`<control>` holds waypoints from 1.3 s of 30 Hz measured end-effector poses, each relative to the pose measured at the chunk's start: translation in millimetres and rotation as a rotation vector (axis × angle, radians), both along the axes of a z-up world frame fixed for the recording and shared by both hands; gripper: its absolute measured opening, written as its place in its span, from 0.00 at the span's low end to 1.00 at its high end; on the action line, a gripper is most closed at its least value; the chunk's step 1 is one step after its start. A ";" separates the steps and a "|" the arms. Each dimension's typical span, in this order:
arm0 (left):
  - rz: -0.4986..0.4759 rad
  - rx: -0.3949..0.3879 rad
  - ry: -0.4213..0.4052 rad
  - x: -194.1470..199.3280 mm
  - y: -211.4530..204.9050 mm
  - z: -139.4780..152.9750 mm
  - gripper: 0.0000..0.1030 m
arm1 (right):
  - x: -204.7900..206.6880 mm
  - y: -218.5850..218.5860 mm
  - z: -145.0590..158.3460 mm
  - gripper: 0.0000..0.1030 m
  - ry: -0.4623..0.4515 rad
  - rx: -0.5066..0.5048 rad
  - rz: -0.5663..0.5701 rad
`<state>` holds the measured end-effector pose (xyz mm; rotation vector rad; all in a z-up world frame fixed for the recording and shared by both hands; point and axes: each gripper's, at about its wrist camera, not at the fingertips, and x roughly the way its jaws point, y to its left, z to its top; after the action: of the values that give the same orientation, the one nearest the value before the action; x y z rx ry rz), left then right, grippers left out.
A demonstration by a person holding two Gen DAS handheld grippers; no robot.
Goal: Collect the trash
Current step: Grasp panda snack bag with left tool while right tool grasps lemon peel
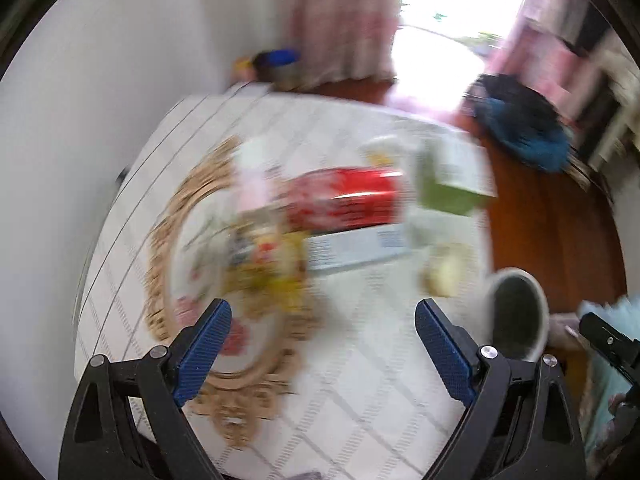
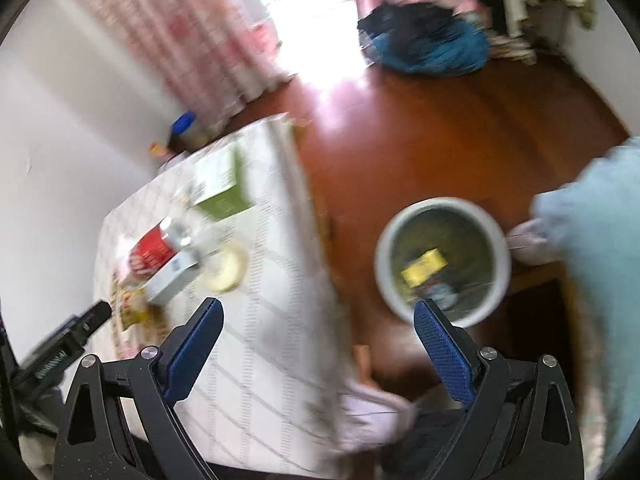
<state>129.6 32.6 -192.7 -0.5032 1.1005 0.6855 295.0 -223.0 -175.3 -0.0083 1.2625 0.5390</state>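
Note:
Trash lies on the white checked tablecloth (image 1: 360,360): a red can (image 1: 352,196), a white box (image 1: 356,248), a green-and-white box (image 1: 452,176), a yellow wrapper (image 1: 276,268) and a pale round piece (image 1: 444,272). My left gripper (image 1: 322,312) hangs open above the cloth, empty, with the pile just beyond its fingertips. In the right wrist view the red can (image 2: 154,252), the green box (image 2: 222,184) and the white box (image 2: 172,280) lie at the left. My right gripper (image 2: 318,308) is open and empty over the table's edge. A white bin (image 2: 442,256) on the floor holds a yellow packet (image 2: 424,268).
Both views are motion-blurred. The white bin (image 1: 516,312) stands just right of the table on the red-brown floor (image 2: 420,140). A gold-rimmed mat (image 1: 188,248) lies under the trash. A dark blue cloth heap (image 2: 428,44) lies far back. A light blue garment (image 2: 596,260) fills the right side.

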 end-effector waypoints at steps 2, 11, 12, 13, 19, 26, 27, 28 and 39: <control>0.060 -0.027 0.012 -16.6 25.3 -19.5 0.91 | -0.7 34.5 -25.0 0.94 0.050 0.007 0.029; 0.095 -0.162 0.007 -19.1 81.9 -79.8 0.90 | 21.5 119.3 -109.1 0.74 0.107 -0.116 0.058; 0.084 -0.177 0.005 -15.8 86.2 -84.5 0.90 | 23.6 121.7 -113.7 0.74 0.106 -0.122 0.059; 0.073 -0.192 0.006 -11.6 87.3 -90.6 0.90 | 26.7 125.6 -117.4 0.73 0.104 -0.127 0.062; 0.043 -0.196 -0.003 2.4 82.4 -94.6 0.52 | 27.5 143.5 -124.4 0.41 0.067 -0.122 0.110; 0.021 -0.073 0.031 -10.9 64.1 -81.6 0.50 | 16.5 153.2 -115.0 0.08 -0.008 -0.131 0.166; 0.021 -0.061 0.034 -12.6 63.6 -80.1 0.50 | 17.4 155.3 -112.4 0.07 -0.016 -0.132 0.171; 0.019 -0.047 0.036 -16.9 60.2 -76.5 0.50 | 15.2 155.4 -109.5 0.07 -0.023 -0.129 0.178; 0.008 0.087 0.010 -37.0 31.1 -31.8 0.50 | -18.9 135.8 -73.2 0.07 -0.078 -0.110 0.221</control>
<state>92.6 63.7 -224.4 -0.4301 1.0736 0.7406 276.1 -87.2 -248.5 -0.2615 1.2205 0.6524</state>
